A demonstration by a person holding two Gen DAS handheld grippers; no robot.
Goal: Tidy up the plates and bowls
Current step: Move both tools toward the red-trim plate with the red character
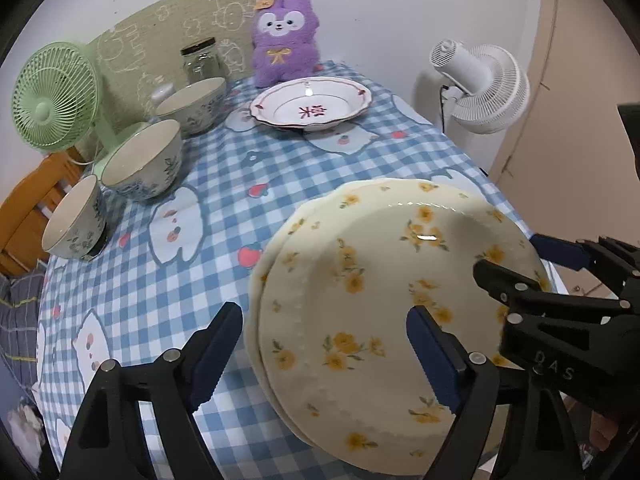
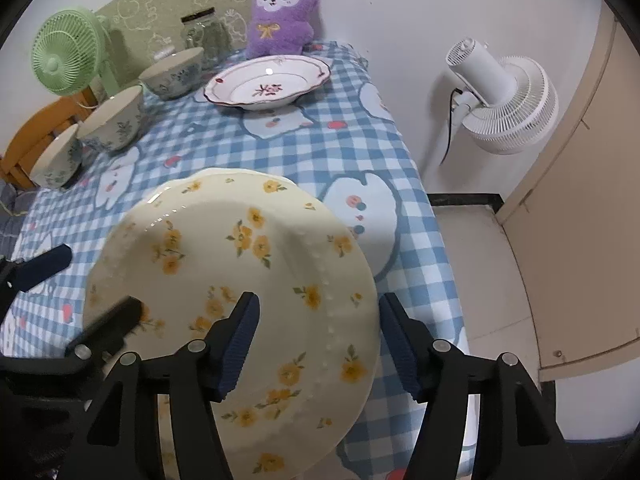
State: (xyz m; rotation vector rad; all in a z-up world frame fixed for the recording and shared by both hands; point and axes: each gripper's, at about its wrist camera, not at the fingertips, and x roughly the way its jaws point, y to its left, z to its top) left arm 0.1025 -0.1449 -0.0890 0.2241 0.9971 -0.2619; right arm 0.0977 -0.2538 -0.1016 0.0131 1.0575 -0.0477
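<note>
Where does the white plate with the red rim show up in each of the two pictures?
Left wrist view: red-rimmed plate sits at upper centre, far across the table.
Right wrist view: the same plate sits upper centre, slightly left.
Shared landmark: the purple plush toy sits just behind it.

We see the yellow-flowered plates as glossy glazed ceramic catching highlights, like the red-rimmed dish. The checked tablecloth looks like matt woven cloth. The purple toy is fuzzy plush. The jar is clear glass; its dark lid is perhaps metal. Gripper fingers carry ribbed blue rubbery pads.
</note>
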